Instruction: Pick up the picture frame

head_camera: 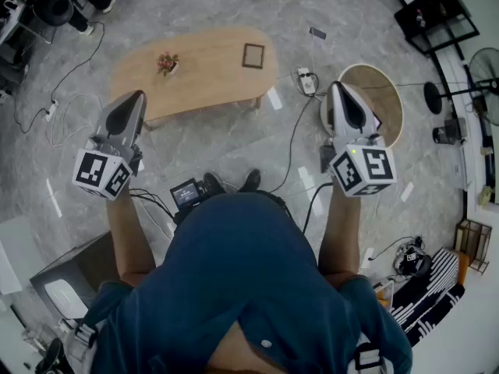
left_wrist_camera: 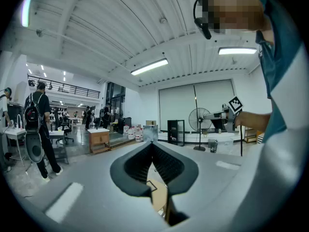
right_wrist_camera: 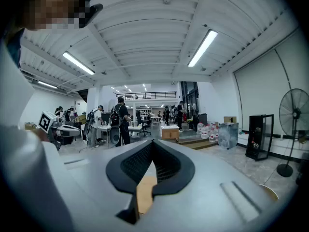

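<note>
The picture frame (head_camera: 253,55), small with a dark border, lies flat near the right end of the low wooden table (head_camera: 203,80) ahead of me. My left gripper (head_camera: 139,97) hangs in the air short of the table's left part, jaws shut on nothing. Off the table's right end, my right gripper (head_camera: 337,86) is also shut and empty, above a round wooden side table (head_camera: 386,104). In the left gripper view the left gripper (left_wrist_camera: 152,144) has its tips touching, and in the right gripper view the right gripper (right_wrist_camera: 152,142) does too. Both are well clear of the frame.
A small potted plant (head_camera: 167,62) stands on the table left of the frame. A power strip (head_camera: 306,80) and cables (head_camera: 292,142) lie on the marble floor. A black shelf (head_camera: 435,15) and a fan (head_camera: 487,72) are at the right, a grey box (head_camera: 70,275) at lower left.
</note>
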`<state>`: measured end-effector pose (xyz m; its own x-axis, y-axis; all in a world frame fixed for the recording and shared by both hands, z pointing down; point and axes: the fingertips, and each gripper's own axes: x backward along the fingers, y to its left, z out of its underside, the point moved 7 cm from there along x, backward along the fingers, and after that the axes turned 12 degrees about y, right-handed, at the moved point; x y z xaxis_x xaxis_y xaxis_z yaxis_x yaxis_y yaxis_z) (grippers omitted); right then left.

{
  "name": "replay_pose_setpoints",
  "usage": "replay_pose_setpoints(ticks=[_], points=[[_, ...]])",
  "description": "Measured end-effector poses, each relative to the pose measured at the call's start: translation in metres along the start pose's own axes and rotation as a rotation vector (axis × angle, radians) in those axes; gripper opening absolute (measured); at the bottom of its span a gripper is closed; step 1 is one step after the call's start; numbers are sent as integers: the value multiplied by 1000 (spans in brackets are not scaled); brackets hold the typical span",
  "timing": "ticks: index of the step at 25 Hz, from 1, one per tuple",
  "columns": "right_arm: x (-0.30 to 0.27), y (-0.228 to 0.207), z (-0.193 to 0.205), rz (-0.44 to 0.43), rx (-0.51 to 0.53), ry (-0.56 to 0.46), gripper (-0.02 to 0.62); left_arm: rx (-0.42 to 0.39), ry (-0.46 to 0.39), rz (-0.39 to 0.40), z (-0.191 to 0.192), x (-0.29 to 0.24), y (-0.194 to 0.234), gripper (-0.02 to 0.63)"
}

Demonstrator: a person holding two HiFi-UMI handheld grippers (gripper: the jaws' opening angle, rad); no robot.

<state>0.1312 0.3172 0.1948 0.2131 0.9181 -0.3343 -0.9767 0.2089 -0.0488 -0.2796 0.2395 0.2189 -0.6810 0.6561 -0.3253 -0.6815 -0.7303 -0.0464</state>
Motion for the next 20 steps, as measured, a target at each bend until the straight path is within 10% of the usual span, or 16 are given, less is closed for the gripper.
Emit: replay_pose_setpoints(ticks=[20], points=[[-25, 49, -4, -19, -52, -45, 14, -24, -19, 12, 17, 26, 51, 20]])
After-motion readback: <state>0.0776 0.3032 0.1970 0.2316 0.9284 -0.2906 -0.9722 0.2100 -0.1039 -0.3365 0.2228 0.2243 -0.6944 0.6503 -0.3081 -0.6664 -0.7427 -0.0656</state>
